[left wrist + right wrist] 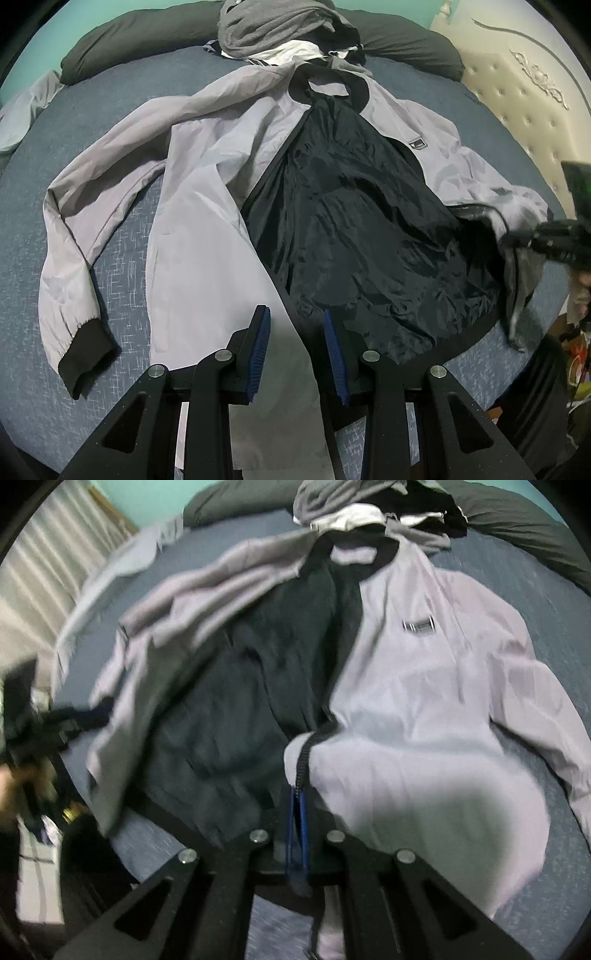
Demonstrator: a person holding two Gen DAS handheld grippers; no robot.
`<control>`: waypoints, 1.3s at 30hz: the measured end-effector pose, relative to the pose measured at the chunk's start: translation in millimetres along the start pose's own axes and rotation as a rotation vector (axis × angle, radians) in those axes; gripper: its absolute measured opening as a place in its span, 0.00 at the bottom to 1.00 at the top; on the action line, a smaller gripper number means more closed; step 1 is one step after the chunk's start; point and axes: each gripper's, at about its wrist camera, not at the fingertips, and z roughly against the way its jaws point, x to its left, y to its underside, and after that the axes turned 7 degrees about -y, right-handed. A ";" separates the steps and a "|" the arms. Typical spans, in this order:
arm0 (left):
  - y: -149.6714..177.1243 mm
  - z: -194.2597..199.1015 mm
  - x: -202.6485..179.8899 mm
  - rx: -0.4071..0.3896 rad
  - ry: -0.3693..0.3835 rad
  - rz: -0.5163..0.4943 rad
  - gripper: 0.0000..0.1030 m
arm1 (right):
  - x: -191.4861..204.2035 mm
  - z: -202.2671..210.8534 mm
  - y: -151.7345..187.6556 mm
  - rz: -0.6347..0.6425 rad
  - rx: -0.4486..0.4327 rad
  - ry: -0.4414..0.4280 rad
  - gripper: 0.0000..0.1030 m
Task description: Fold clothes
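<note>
A light grey jacket (199,206) with black lining (354,229) lies open on the blue bed, collar towards the pillows. My left gripper (297,332) is open just above the jacket's lower hem, blue pads either side of the left front panel's edge. My right gripper (297,805) is shut on the zipper edge (303,753) of the jacket's right front panel (424,716) and holds it lifted. In the left wrist view the right gripper (524,236) shows at the right, holding that panel's edge. The left gripper (74,716) shows blurred at the left of the right wrist view.
A pile of grey, white and black clothes (273,29) sits by the dark pillows (140,40) at the head of the bed. A cream tufted headboard (524,110) stands at the right. The blue bedspread (122,258) surrounds the jacket. Clutter lies off the bed's edge (576,354).
</note>
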 end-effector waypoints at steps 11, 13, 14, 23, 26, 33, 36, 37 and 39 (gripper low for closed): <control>-8.0 -8.4 -4.3 0.024 0.025 0.003 0.32 | 17.4 -83.2 -27.6 -0.054 0.015 -0.061 0.03; -11.3 -12.4 -3.9 0.031 0.019 0.000 0.32 | 19.1 -98.8 -24.5 -0.045 0.023 -0.053 0.03; -12.9 -14.3 -3.7 0.035 0.017 0.000 0.32 | 20.7 -101.4 -23.5 -0.029 0.020 -0.042 0.04; -29.1 -30.4 -1.9 0.057 0.007 -0.005 0.32 | 35.1 -59.9 -12.1 0.090 -0.117 0.018 0.16; -36.0 -33.7 -0.9 0.059 -0.001 -0.003 0.32 | 24.8 -28.8 -8.3 0.080 -0.200 0.031 0.28; -49.2 -44.3 -3.5 0.072 -0.031 -0.012 0.32 | -17.4 13.0 1.2 0.004 -0.318 0.160 0.34; -53.7 -49.5 -4.9 0.080 -0.055 -0.020 0.33 | -35.4 12.4 4.4 -0.027 -0.329 0.225 0.34; -55.0 -51.4 -5.2 0.083 -0.062 -0.022 0.34 | -41.5 11.2 5.5 -0.038 -0.331 0.244 0.34; -56.9 -55.6 -4.8 0.090 -0.075 -0.023 0.37 | -52.0 5.0 6.7 -0.060 -0.332 0.257 0.34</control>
